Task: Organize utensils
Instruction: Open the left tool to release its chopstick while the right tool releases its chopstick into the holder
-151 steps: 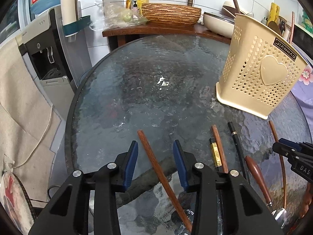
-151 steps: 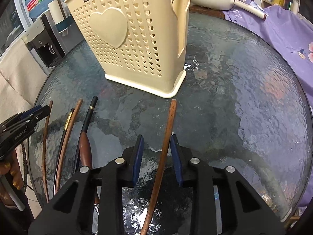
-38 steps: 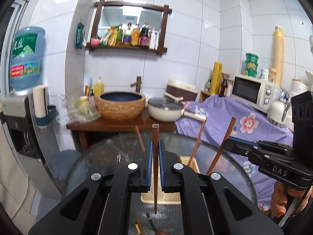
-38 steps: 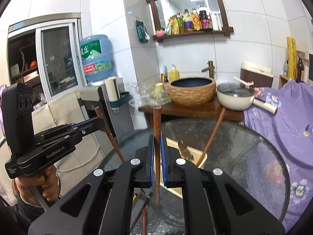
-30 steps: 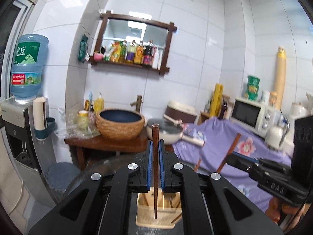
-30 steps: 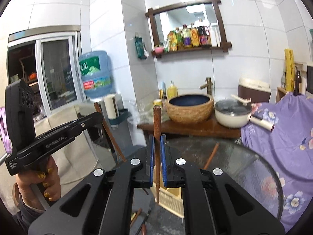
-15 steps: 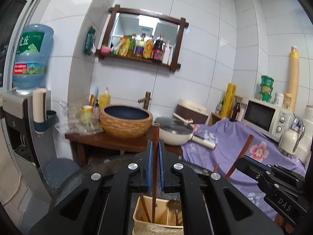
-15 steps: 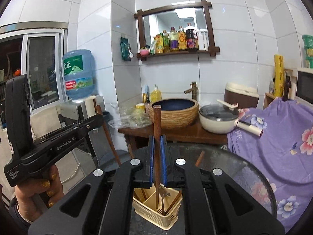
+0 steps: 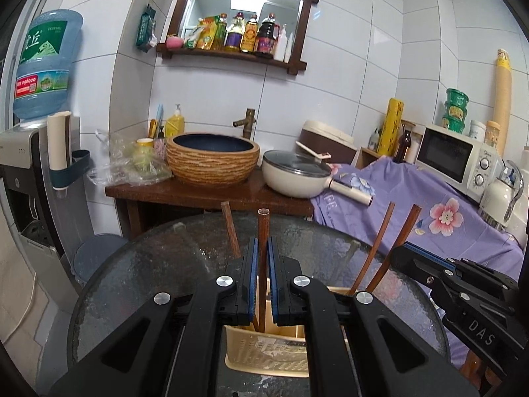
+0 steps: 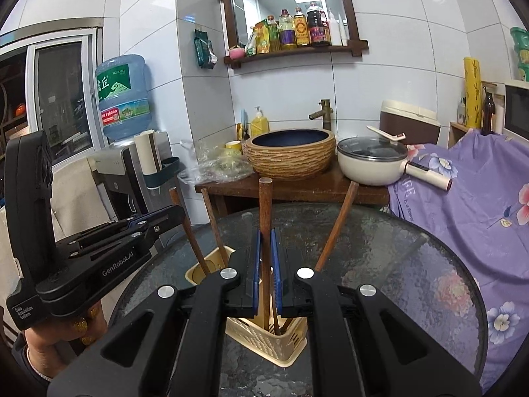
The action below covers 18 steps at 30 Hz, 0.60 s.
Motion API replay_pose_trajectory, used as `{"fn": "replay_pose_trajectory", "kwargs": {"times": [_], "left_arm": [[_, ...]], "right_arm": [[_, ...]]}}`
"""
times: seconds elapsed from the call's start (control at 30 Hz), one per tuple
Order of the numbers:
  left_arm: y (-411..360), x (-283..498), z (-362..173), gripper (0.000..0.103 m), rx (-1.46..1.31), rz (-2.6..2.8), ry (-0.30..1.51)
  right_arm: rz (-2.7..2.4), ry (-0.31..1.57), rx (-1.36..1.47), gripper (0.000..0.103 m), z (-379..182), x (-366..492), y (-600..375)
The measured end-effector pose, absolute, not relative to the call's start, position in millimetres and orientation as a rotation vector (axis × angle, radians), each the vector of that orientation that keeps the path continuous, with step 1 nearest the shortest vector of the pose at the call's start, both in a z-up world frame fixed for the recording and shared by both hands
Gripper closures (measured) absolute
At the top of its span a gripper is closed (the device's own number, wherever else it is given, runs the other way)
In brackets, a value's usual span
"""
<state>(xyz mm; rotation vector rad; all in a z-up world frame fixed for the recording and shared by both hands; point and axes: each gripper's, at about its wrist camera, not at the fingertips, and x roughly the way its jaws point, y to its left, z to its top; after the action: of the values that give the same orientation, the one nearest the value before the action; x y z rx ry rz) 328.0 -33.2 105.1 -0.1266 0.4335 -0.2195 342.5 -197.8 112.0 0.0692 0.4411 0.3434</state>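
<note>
Left gripper (image 9: 263, 281): jaws clenched on upright chopstick (image 9: 263, 231). Right gripper (image 10: 265, 264): jaws clenched on second chopstick (image 10: 265, 205). Both sticks stand long axis vertical, lower tips inside the cream basket (image 10: 264, 337) directly below, on the desk (image 10: 396, 264).

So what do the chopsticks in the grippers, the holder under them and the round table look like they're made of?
Chopsticks: probably wood, matte reddish-brown, with a faint grain and a square-cut end.
Holder: likely moulded plastic, cream and smooth, its walls pierced with rows of small holes.
Table: apparently dark textured glass, its rippled surface catching glossy reflections.
</note>
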Motion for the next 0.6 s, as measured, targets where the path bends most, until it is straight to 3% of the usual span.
{"fn": "replay_pose_trajectory", "kwargs": {"times": [0.27,0.33,0.37,0.4,0.6], "left_arm": [[-35,331,86,0.096,-0.122,-0.232,0.483],[-34,329,85,0.085,-0.118,-0.231,0.481],[-34,328,85,0.079,-0.121,-0.234,0.48],[-31,325,84,0.069,-0.133,-0.239,0.478],[-15,303,72,0.045,-0.149,-0.224,0.493]], "right_arm": [[0.327,0.45,0.088,0.094,98,344,-205],[0.321,0.44,0.097,0.082,97,339,-208],[0.322,0.432,0.106,0.063,95,334,-210],[0.319,0.421,0.115,0.051,93,329,-212],[0.341,0.531,0.099,0.051,63,308,-207]]}}
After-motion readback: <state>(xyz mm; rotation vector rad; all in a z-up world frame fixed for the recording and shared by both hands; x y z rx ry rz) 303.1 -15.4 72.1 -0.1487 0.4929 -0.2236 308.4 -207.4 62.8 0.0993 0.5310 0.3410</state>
